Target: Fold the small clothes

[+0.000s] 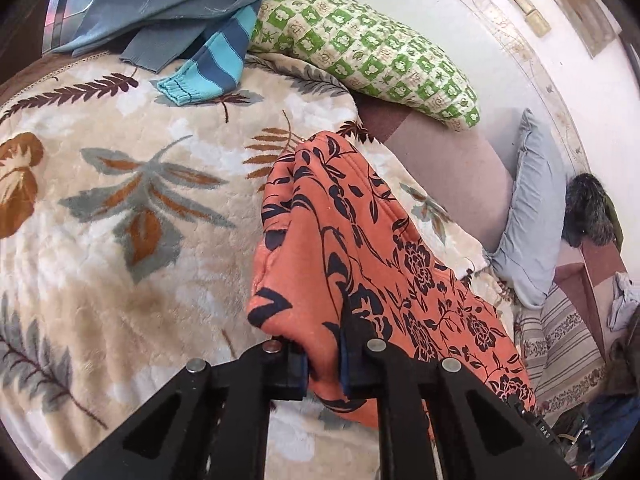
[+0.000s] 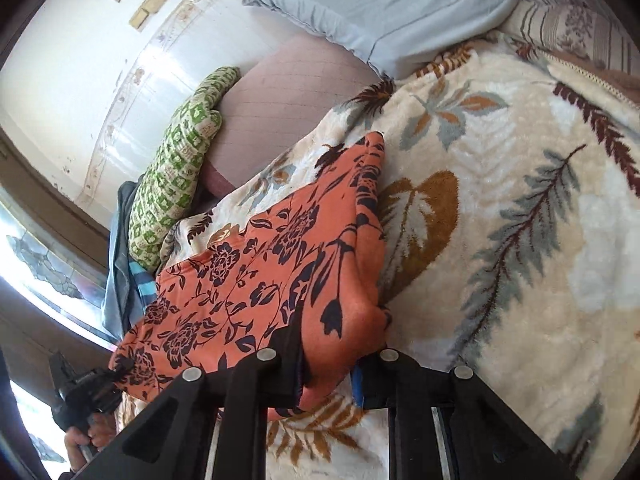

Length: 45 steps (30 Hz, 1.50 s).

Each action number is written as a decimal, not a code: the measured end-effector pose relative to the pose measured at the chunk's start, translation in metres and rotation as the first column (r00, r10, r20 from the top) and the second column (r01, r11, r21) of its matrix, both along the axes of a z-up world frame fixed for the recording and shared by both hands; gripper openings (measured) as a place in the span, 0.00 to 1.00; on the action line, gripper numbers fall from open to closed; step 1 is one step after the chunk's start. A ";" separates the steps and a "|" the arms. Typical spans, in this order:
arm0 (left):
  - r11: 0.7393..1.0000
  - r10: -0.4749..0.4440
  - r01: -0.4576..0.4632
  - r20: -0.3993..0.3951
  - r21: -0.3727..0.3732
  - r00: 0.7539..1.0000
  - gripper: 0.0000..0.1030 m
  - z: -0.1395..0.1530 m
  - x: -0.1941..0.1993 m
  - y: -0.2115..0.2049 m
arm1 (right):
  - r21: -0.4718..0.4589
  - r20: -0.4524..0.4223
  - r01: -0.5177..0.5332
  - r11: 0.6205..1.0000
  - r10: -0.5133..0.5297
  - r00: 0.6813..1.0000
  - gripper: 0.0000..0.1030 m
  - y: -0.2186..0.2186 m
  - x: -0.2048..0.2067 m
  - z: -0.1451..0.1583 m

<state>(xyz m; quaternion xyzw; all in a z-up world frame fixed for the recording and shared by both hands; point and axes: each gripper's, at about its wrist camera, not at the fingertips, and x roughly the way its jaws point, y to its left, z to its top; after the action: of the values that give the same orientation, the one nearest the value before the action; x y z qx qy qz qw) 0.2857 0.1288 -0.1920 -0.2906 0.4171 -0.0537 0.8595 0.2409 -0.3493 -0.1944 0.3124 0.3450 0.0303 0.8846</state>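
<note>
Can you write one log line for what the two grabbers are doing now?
left gripper: shut on orange floral cloth | right gripper: shut on same cloth | cloth: held over leaf-patterned blanket

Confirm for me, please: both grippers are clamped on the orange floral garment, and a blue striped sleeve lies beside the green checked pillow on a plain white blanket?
Not quite: the blanket is cream with a leaf pattern, not plain white, as the left wrist view shows. The rest holds.

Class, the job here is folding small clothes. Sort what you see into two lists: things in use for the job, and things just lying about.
In use:
orange floral garment
left gripper, jaws shut on it
right gripper, jaws shut on it
leaf-pattern blanket underneath

Lying about:
green checked pillow
pale blue pillow
striped blue sleeve
grey-blue garment
</note>
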 end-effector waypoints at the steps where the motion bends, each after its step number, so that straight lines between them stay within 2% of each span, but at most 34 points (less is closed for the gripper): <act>1: 1.000 -0.012 0.012 -0.003 0.019 1.000 0.11 0.002 -0.012 0.002 | 0.002 0.005 -0.003 1.000 0.003 1.000 0.17 0.001 -0.011 0.002; 6: 0.998 -0.037 0.040 -0.049 0.055 0.998 0.11 -0.010 -0.084 0.017 | 0.057 -0.055 -0.018 0.998 0.021 0.998 0.17 0.007 -0.073 -0.009; 8: 0.996 -0.033 0.040 -0.082 0.079 0.996 0.11 -0.023 -0.110 0.023 | 0.076 -0.119 -0.056 0.996 0.065 0.991 0.18 0.007 -0.087 -0.017; 10: 0.998 -0.031 0.039 -0.139 0.054 0.990 0.12 -0.044 -0.128 0.028 | 0.057 -0.200 -0.069 0.996 0.079 0.977 0.21 0.008 -0.097 -0.024; 12: 0.998 0.002 0.010 -0.196 0.056 0.981 0.23 -0.060 -0.134 0.034 | 0.059 -0.261 -0.064 0.996 0.078 0.962 0.24 0.004 -0.106 -0.029; 13: 0.999 0.014 -0.004 -0.198 0.049 0.980 0.26 -0.063 -0.137 0.037 | 0.060 -0.275 -0.057 0.997 0.072 0.959 0.27 0.001 -0.111 -0.027; 14: 0.999 0.020 -0.012 -0.184 0.043 0.983 0.30 -0.061 -0.140 0.040 | 0.044 -0.282 -0.051 0.998 0.061 0.958 0.31 -0.002 -0.116 -0.024; 17: 0.997 0.032 -0.025 -0.105 0.072 0.994 0.32 -0.039 -0.147 0.043 | -0.061 -0.248 -0.063 0.996 0.046 0.968 0.33 -0.003 -0.131 0.003; 20: 0.988 0.063 -0.066 0.027 0.141 0.998 0.50 -0.009 -0.155 0.041 | -0.121 -0.176 -0.100 0.988 0.077 0.981 0.33 0.010 -0.129 0.034; 23: 0.980 0.048 -0.074 0.144 0.183 0.988 0.52 0.016 -0.160 0.035 | -0.146 -0.136 -0.177 0.973 0.158 0.978 0.33 0.046 -0.105 0.050; 25: 0.975 0.020 -0.065 0.204 0.214 0.979 0.61 0.027 -0.163 0.034 | -0.152 -0.153 -0.241 0.959 0.218 0.964 0.33 0.081 -0.076 0.049; 26: 0.975 -0.010 -0.037 0.206 0.220 0.978 0.72 0.029 -0.156 0.033 | -0.141 -0.163 -0.277 0.950 0.254 0.954 0.33 0.098 -0.060 0.046; 30: 0.980 -0.066 0.043 0.115 0.194 0.991 0.72 0.002 -0.137 0.024 | -0.154 -0.231 -0.382 0.911 0.343 0.911 0.33 0.168 0.005 0.022; 32: 0.971 -0.078 0.068 0.035 0.231 0.996 0.72 -0.018 -0.131 0.017 | -0.134 -0.275 -0.412 0.901 0.366 0.889 0.33 0.197 0.036 0.006; 36: 0.967 -0.085 0.089 -0.028 0.237 0.996 0.72 -0.043 -0.122 0.018 | -0.155 -0.340 -0.468 0.870 0.397 0.852 0.33 0.250 0.094 -0.019; 39: 0.974 -0.056 0.067 -0.055 0.215 0.997 0.72 -0.052 -0.117 0.024 | -0.236 -0.381 -0.459 0.857 0.352 0.855 0.33 0.272 0.139 -0.038; 41: 0.973 -0.061 0.079 -0.088 0.219 0.994 0.72 -0.058 -0.115 0.024 | -0.217 -0.403 -0.443 0.870 0.334 0.852 0.34 0.273 0.164 -0.042; 43: 0.967 -0.074 0.090 -0.076 0.240 0.994 0.72 -0.058 -0.118 0.022 | -0.205 -0.399 -0.413 0.887 0.309 0.863 0.34 0.269 0.179 -0.029; 45: 0.963 -0.084 0.099 -0.071 0.249 0.994 0.72 -0.058 -0.119 0.021 | -0.257 -0.347 -0.396 0.882 0.298 0.889 0.35 0.266 0.182 -0.008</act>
<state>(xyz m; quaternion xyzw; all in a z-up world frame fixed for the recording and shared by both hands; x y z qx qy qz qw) 0.1662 0.1498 -0.2501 -0.1610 0.4592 -0.0311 0.8731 0.4234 -0.0834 -0.2029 0.0977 0.5252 0.0860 0.8410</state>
